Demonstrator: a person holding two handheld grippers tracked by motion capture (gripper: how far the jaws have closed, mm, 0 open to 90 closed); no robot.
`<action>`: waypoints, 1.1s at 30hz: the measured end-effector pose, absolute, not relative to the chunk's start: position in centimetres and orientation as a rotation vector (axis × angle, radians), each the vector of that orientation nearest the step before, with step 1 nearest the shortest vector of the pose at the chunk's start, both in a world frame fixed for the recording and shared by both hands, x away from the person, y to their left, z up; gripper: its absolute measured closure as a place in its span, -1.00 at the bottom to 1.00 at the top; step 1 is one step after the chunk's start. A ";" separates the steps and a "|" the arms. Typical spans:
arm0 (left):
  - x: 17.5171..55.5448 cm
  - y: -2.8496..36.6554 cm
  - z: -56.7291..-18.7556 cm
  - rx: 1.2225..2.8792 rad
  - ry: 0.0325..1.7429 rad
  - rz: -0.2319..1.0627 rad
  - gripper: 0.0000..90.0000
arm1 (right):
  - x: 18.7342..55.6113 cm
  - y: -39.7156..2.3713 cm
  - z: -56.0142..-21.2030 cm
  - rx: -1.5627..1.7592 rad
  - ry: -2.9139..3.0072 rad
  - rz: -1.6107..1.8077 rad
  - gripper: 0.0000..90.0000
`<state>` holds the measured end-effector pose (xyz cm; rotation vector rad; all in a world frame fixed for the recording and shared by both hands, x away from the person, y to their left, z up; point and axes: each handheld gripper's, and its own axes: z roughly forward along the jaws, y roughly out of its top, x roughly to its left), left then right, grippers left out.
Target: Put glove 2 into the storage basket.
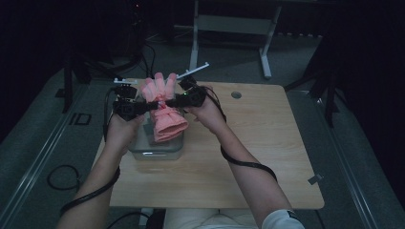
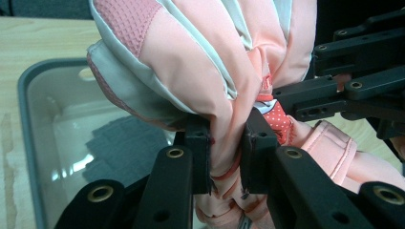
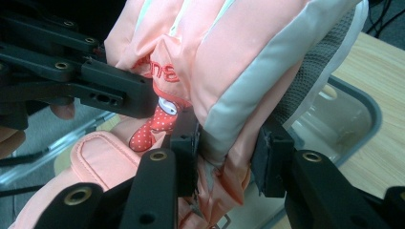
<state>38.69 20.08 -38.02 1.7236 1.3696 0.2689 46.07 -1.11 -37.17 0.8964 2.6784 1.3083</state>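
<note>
Pink padded fabric with pale grey panels makes up the glove point(image 1: 164, 110) held up between the two grippers, above a clear plastic container point(image 1: 155, 151) that stands on the wooden bench point(image 1: 267, 143). In the high view the glove's fingers point away from the person and its cuff hangs down toward the container's open top.

Left gripper point(image 2: 228, 157): its black jaws are pressed together on a gathered fold of the pink fabric at the narrow middle of the glove, the cloth bunched and creased between the pads. In its own view the container lies below and to the left, with a dark rim and a see-through floor, and the right gripper's black linkage comes in from the right edge to meet the glove at the same waist.

Right gripper point(image 3: 229, 157): its jaws stand a little wider but pinch a thicker wad of the glove, a grey seam and pink padding squeezed between them. A red spotted patch with a small stitched figure and some red embroidered letters show on the glove just beside the left gripper's jaw tip.

Both hands point(image 1: 125, 128) sit close together over the near left part of the bench, cables trailing along the forearms.
</note>
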 end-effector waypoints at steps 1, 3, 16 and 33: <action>38.7 20.1 -38.0 1.724 1.370 0.269 0.69 | 46.1 -1.1 -37.2 0.896 2.678 1.308 0.46; 39.0 20.7 -39.1 1.706 1.393 0.254 0.69 | 46.6 -0.2 -37.8 0.882 2.709 1.269 0.46; 41.5 21.3 -44.6 1.701 1.495 0.169 0.69 | 49.0 1.6 -42.7 0.934 2.777 1.111 0.46; 42.9 21.4 -48.2 1.779 1.600 0.112 0.64 | 50.0 2.5 -47.5 1.014 2.844 1.014 0.43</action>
